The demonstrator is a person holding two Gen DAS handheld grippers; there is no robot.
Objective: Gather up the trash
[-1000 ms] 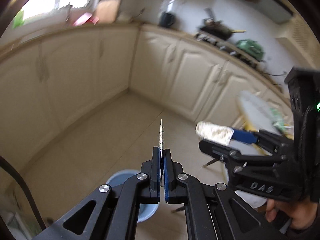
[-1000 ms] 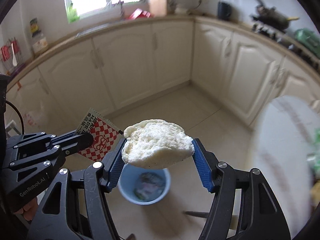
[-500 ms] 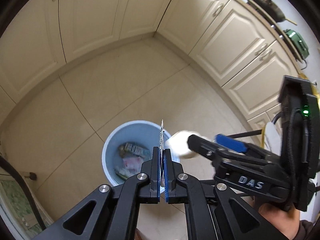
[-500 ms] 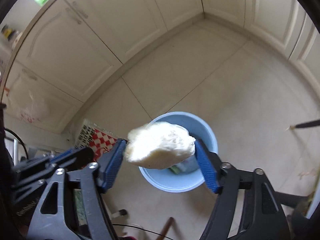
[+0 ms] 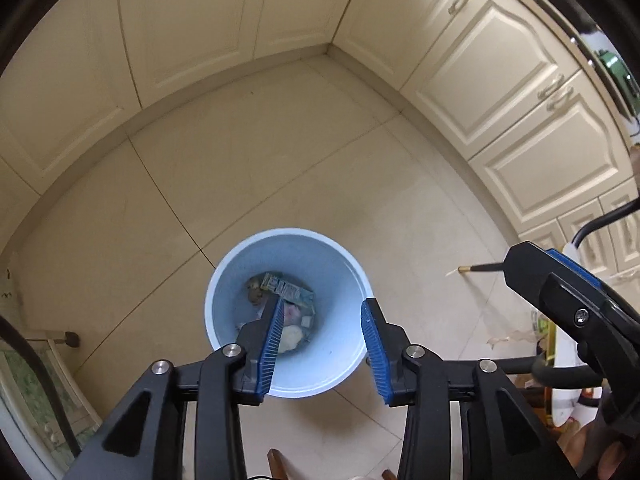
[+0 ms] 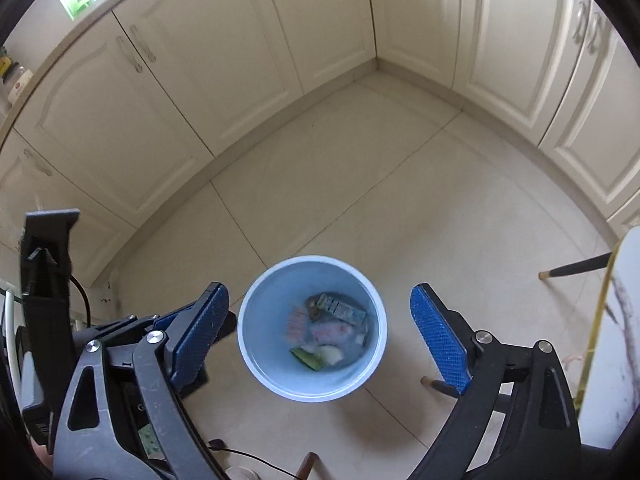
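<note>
A light blue bin [image 5: 224, 280] stands on the tiled floor, right below both grippers. Mixed trash [image 5: 286, 290] lies at its bottom: printed wrappers and a whitish lump [image 5: 292, 338]. My left gripper [image 5: 322, 302] hangs over the bin; its jaws are opening and nothing is between the blue pads [image 5: 270, 344]. In the right wrist view the same bin [image 6: 250, 354] and trash [image 6: 334, 330] show between the fingers of my right gripper [image 6: 320, 288], whose jaws are opening wide and hold nothing. The right gripper's finger [image 5: 560, 284] shows at the right of the left wrist view.
Cream cupboard doors [image 6: 224, 64] line the walls around the floor corner [image 5: 328, 46]. A dark furniture leg [image 6: 576, 268] and a white tabletop edge [image 6: 624, 320] stand at the right. A black cable [image 6: 248, 456] lies on the floor near me.
Both grippers sank toward the bin and tipped downward. The left let go of the flat checked wrapper and the right let go of the white bun; both now stand open.
</note>
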